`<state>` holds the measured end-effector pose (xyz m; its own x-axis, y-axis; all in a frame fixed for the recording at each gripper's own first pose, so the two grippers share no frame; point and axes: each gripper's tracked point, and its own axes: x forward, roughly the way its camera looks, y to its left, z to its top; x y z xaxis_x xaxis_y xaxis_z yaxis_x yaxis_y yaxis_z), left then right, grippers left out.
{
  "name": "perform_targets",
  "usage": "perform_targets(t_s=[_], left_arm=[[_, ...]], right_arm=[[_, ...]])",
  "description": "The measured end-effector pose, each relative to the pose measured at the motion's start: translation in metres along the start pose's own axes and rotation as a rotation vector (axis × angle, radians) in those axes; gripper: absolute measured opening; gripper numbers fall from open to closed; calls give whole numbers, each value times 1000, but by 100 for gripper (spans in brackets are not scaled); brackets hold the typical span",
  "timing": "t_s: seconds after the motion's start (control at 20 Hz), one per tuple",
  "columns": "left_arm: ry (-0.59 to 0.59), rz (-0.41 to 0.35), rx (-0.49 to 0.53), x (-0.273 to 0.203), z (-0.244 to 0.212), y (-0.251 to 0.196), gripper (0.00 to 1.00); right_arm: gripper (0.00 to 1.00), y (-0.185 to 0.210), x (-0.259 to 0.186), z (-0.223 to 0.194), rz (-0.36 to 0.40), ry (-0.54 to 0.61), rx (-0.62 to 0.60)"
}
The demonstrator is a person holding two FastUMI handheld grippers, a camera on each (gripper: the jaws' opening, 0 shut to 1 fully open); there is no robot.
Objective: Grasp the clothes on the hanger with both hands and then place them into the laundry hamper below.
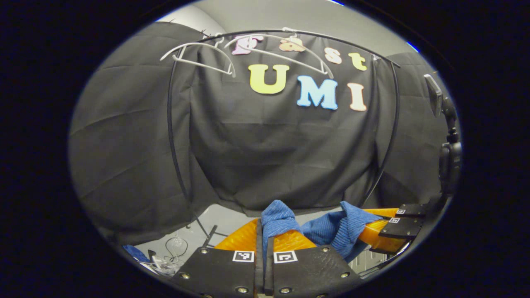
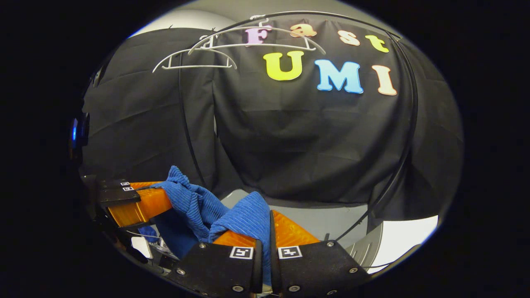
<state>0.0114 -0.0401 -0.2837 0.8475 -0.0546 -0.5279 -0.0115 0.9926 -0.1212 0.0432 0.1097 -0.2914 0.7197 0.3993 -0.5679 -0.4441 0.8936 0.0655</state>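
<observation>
The blue ribbed garment [image 1: 337,231] is hanging in the air between the two grippers, off the hangers and stretched from one to the other. In the left gripper view, the left gripper [image 1: 263,231] is pinching a bunched fold of the blue cloth between its orange fingers [image 1: 242,238], both pressing on it, with the fold sticking up above the tips. Over at the right edge of that view the right gripper [image 1: 383,229] is coming in sideways, the cloth draping over its orange finger, and the fabric is sagging in a swag between the two.

Switching to the right gripper view, the right gripper [image 2: 270,234] is clamping another fold of the garment [image 2: 244,217] tight between its own fingers, the cloth running down into the narrow gap. The left gripper [image 2: 143,203] is showing at the left, and the blue cloth is rising to a peak just beside its orange finger.

Up top, two white hangers [image 1: 203,56] are hanging bare on the black garment rail [image 1: 290,32], side by side near its left end, in front of the black cloth wall [image 1: 269,145]. Some cables [image 1: 176,244] are lying on the pale floor [image 1: 225,215] down below, left of the left gripper.
</observation>
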Motion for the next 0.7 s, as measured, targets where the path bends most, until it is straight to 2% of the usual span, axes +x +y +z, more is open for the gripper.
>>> perform_targets(t_s=[0.3, 0.4, 0.5, 0.55, 0.6, 0.65, 0.7], left_arm=[[181, 52, 71, -9, -78, 26, 0], [238, 70, 92, -4, -99, 31, 3], [274, 84, 97, 1, -110, 35, 0], [278, 100, 95, 5, -112, 40, 17], [280, 110, 94, 7, -115, 45, 34], [290, 121, 94, 5, -118, 51, 51], [303, 127, 99, -2, -124, 56, 68]], right_arm=[[13, 2, 8, -49, 7, 124, -27], [14, -3, 9, -60, -9, 149, -40], [28, -8, 9, -69, -32, 165, -58], [44, -11, 8, -72, -41, 172, -64], [53, -12, 8, -76, -51, 178, -64], [69, -14, 7, -79, -64, 186, -65], [78, -17, 7, -83, -78, 196, -66]])
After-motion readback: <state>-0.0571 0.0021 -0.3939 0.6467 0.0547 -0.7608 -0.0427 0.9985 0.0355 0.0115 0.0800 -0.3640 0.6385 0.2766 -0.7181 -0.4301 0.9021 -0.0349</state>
